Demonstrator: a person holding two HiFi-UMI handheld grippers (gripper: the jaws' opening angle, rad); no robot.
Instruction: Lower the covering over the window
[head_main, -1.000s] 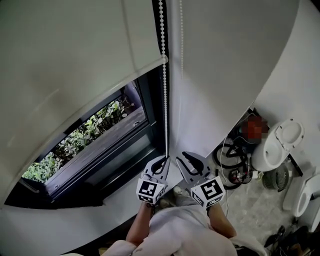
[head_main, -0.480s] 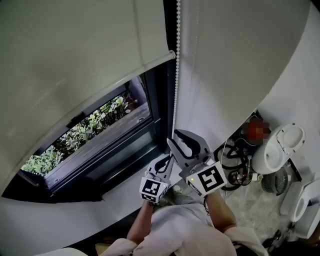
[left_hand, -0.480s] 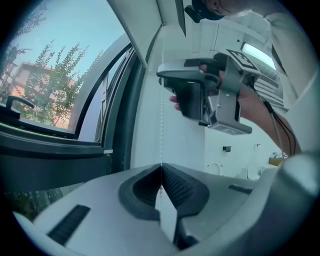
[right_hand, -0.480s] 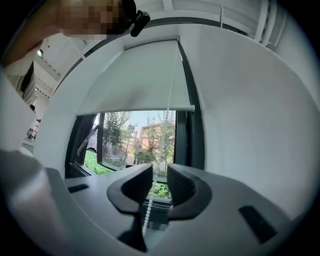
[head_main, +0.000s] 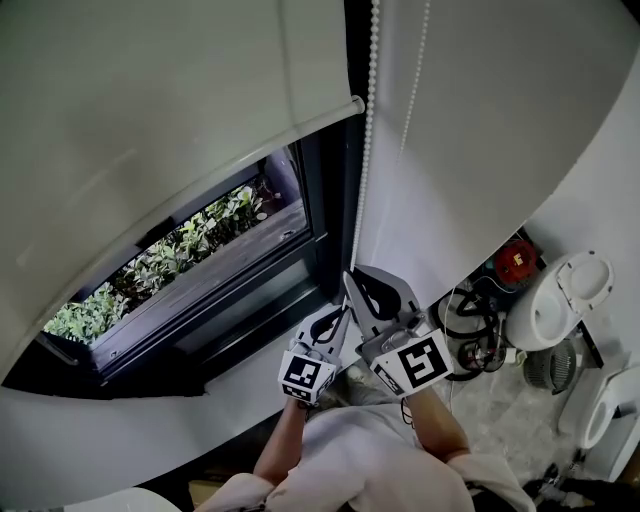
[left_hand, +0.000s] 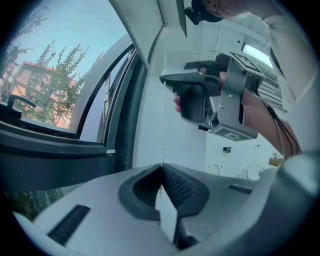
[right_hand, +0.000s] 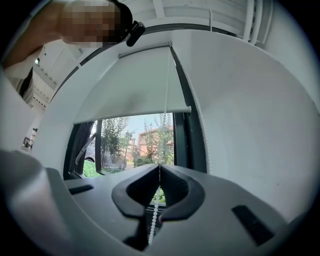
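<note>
Bottom centre of the head view, a pale shirt (head_main: 350, 470). The left gripper (head_main: 336, 320) and right gripper (head_main: 352, 282) are grey with dark ribbed pads, each carrying a white cube (head_main: 306, 375) with black square markers. A thin dark cable (left_hand: 280, 137) runs along the forearm.

Roller blind (head_main: 150, 100): matt, smooth, cloth-like. Bead chain (head_main: 363, 170): white beads with a slight sheen, probably plastic. Window frame (head_main: 325, 200): dark, smooth, semi-gloss.

A dark-framed window (head_main: 230, 290) (daylit greenery (head_main: 170, 262) outside) adjoins a white wall (head_main: 470, 130).
</note>
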